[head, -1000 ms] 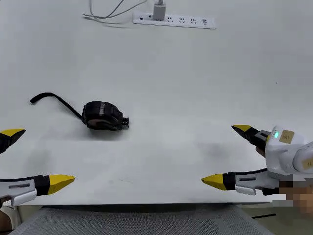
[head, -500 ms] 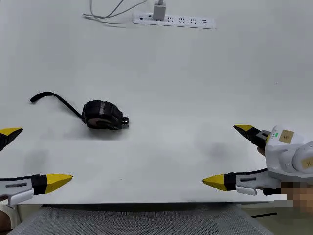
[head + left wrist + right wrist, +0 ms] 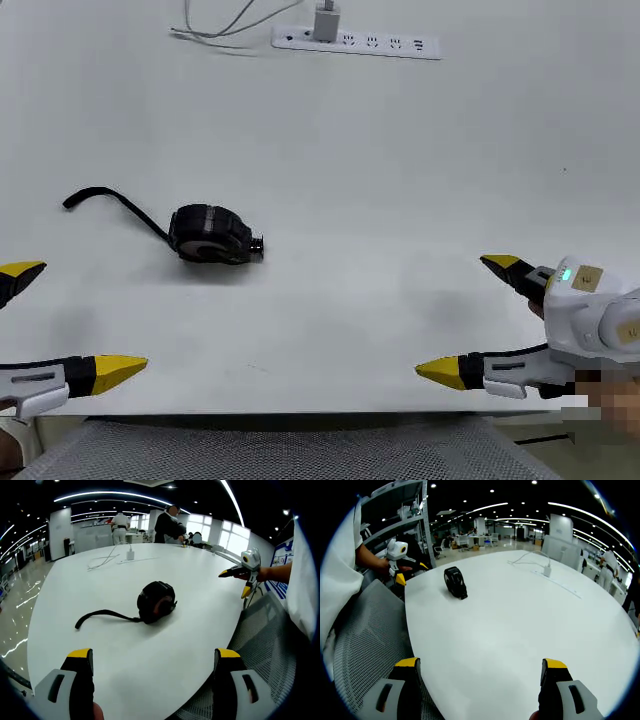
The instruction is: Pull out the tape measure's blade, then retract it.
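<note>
I am in a big bright hall, with people [image 3: 170, 524] far off. In front of me is a wide white table [image 3: 400, 180] with a power strip [image 3: 355, 42] at its far edge. My left gripper [image 3: 72, 320] and right gripper [image 3: 465, 317] hang at the near edge, jaws wide apart, holding nothing. The tape measure [image 3: 208, 235] sits on the table, near the left gripper and well apart from the right one. It lies sideways: its strap [image 3: 110, 200] trails left and its little blade tip [image 3: 257, 245] points right. I think the left gripper should hold the case.
</note>
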Demonstrator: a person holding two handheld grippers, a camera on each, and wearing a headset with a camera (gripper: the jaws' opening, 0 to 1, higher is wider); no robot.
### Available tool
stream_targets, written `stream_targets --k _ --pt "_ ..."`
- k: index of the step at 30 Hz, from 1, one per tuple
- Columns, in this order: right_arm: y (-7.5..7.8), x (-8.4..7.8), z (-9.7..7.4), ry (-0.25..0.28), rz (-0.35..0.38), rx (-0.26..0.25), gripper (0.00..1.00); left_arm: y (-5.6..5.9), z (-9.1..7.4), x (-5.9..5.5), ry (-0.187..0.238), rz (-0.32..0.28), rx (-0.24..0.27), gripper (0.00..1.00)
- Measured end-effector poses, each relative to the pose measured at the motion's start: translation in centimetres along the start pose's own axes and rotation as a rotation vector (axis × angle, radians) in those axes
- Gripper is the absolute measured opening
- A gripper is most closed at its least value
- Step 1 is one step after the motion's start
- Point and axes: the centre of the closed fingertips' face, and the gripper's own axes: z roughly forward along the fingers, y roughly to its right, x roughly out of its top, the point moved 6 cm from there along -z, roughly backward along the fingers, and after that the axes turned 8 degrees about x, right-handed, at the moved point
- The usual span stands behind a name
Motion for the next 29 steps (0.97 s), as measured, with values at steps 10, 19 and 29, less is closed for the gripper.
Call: stream_targets --k 10,19,29 --pt "0.00 0.04 -0.04 -0.001 0.000 -0.006 0.99 0.26 0.08 0.10 0.002 0.004 -0.006 0.99" --pt "-0.02 -0.01 -0.11 -0.004 0.001 -0.011 0.99 0.61 0.19 0.08 0.004 -0.001 -0.015 0.98" --pt "-0.03 -0.02 -0.11 -0.001 0.003 -0.009 0.99 0.56 0.17 0.21 0.005 0.008 -0.017 0.98"
